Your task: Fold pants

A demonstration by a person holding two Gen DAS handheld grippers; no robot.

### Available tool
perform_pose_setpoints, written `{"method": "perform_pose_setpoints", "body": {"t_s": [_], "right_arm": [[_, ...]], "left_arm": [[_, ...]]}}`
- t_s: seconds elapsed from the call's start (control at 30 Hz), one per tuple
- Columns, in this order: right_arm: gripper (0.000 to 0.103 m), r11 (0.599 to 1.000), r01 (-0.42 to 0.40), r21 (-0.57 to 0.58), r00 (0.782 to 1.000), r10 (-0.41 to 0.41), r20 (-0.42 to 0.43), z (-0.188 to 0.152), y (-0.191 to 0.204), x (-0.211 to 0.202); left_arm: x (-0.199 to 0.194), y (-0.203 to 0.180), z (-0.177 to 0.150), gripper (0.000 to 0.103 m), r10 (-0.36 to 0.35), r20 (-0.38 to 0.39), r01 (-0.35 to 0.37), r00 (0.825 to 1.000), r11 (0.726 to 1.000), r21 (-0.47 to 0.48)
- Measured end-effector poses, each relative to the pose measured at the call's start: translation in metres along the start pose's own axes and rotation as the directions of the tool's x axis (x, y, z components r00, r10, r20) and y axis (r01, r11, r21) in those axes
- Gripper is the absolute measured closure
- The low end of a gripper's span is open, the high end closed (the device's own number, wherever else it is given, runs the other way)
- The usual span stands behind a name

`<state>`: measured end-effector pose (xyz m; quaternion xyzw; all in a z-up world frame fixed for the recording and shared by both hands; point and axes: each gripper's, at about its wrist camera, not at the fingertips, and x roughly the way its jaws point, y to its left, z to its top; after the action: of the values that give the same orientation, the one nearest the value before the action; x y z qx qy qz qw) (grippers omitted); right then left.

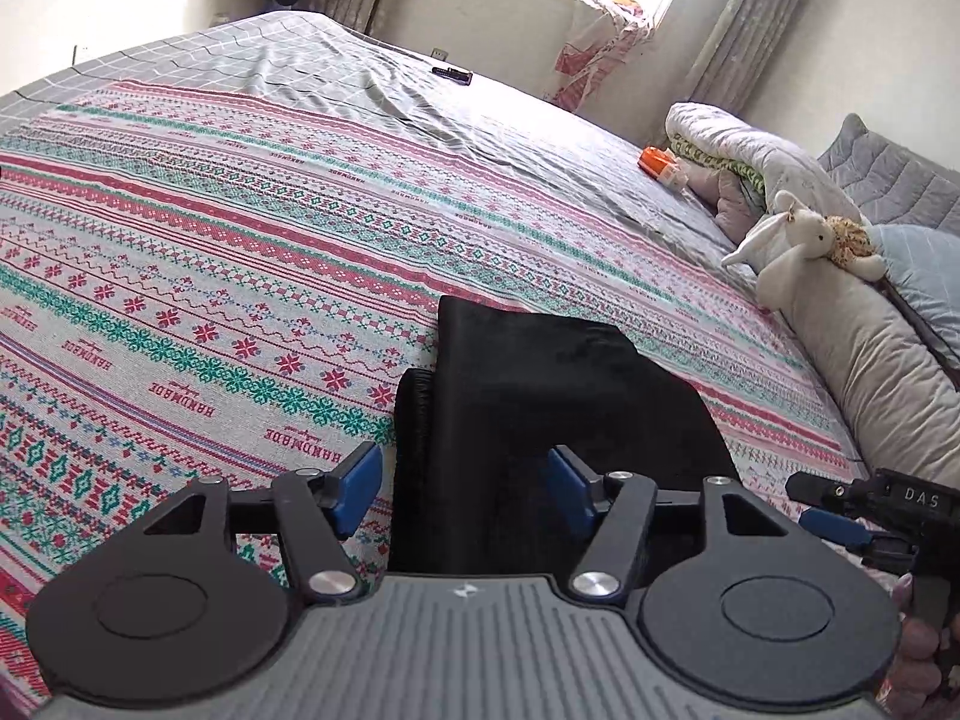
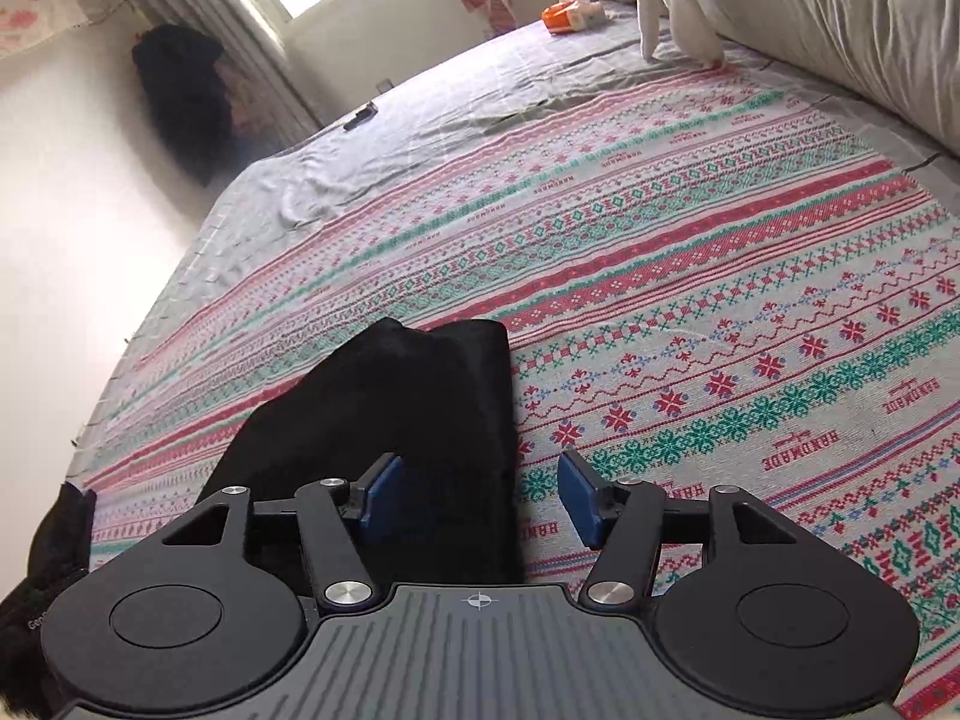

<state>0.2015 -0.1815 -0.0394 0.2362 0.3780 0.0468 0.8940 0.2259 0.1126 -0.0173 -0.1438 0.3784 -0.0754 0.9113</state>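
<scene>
Black pants [image 1: 540, 414] lie folded into a compact stack on the patterned bedspread [image 1: 210, 276], with the ribbed waistband at the left edge. My left gripper [image 1: 465, 489] is open and empty, its blue pads straddling the near left part of the stack. In the right wrist view the pants [image 2: 408, 414] lie ahead and left. My right gripper [image 2: 480, 498] is open and empty, its jaws over the pants' near right edge. The right gripper also shows in the left wrist view [image 1: 840, 516] at the far right.
A white plush rabbit [image 1: 786, 246], a long grey pillow [image 1: 870, 384] and bundled quilts [image 1: 738, 150] line the right side. An orange pack [image 1: 657, 163] and a dark remote [image 1: 453, 75] lie on the grey sheet beyond. A gloved hand [image 2: 48, 552] shows at lower left.
</scene>
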Motion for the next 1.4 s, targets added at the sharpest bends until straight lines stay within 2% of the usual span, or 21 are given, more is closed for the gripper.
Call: {"method": "perform_pose_setpoints", "body": {"t_s": [0.07,0.17,0.23,0.37,0.53,0.67,0.77,0.87,0.97,1.13,1.4], "right_arm": [[0.04,1.0,0.004,-0.009,1.0,-0.004,-0.007,-0.003,0.005,-0.01],[0.039,0.999,0.028,-0.036,1.0,-0.028,-0.012,-0.009,0.012,-0.027],[0.031,0.996,0.054,-0.077,0.998,-0.055,-0.002,-0.016,0.017,-0.041],[0.021,0.98,0.115,-0.161,0.993,-0.113,0.019,-0.038,0.029,-0.068],[0.015,0.95,0.17,-0.262,0.985,-0.173,0.01,-0.071,0.045,-0.088],[0.012,0.938,0.179,-0.298,0.983,-0.181,0.018,-0.094,0.051,-0.098],[0.009,0.934,0.19,-0.302,0.982,-0.188,0.035,-0.11,0.05,-0.101],[0.008,0.922,0.239,-0.306,0.971,-0.237,0.044,-0.128,0.047,-0.094],[0.008,0.914,0.258,-0.315,0.964,-0.266,0.016,-0.134,0.046,-0.085],[0.008,0.898,0.298,-0.323,0.952,-0.302,0.037,-0.138,0.046,-0.081],[0.005,0.902,0.277,-0.331,0.956,-0.294,-0.002,-0.145,0.047,-0.076]], "left_arm": [[-0.01,-0.007,-0.003,0.018,0.031,-0.007,-0.03,1.0,0.998,0.049],[-0.025,-0.012,-0.012,0.01,0.076,-0.021,-0.074,0.997,0.994,0.086],[-0.034,-0.015,-0.017,0.007,0.088,-0.042,-0.083,0.995,0.991,0.105],[-0.051,-0.022,-0.028,0.003,0.112,-0.062,-0.102,0.992,0.985,0.138],[-0.074,-0.033,-0.051,0.0,0.155,-0.04,-0.144,0.987,0.969,0.202],[-0.086,-0.04,-0.075,0.0,0.205,-0.004,-0.197,0.979,0.945,0.259],[-0.087,-0.039,-0.089,0.0,0.222,0.0,-0.215,0.975,0.943,0.253],[-0.085,-0.039,-0.101,0.0,0.229,-0.02,-0.218,0.973,0.947,0.235],[-0.079,-0.039,-0.107,0.0,0.274,-0.035,-0.258,0.961,0.936,0.241],[-0.069,-0.04,-0.113,0.0,0.325,-0.048,-0.303,0.944,0.918,0.254],[-0.069,-0.047,-0.116,0.0,0.32,-0.039,-0.298,0.947,0.914,0.277]]}}
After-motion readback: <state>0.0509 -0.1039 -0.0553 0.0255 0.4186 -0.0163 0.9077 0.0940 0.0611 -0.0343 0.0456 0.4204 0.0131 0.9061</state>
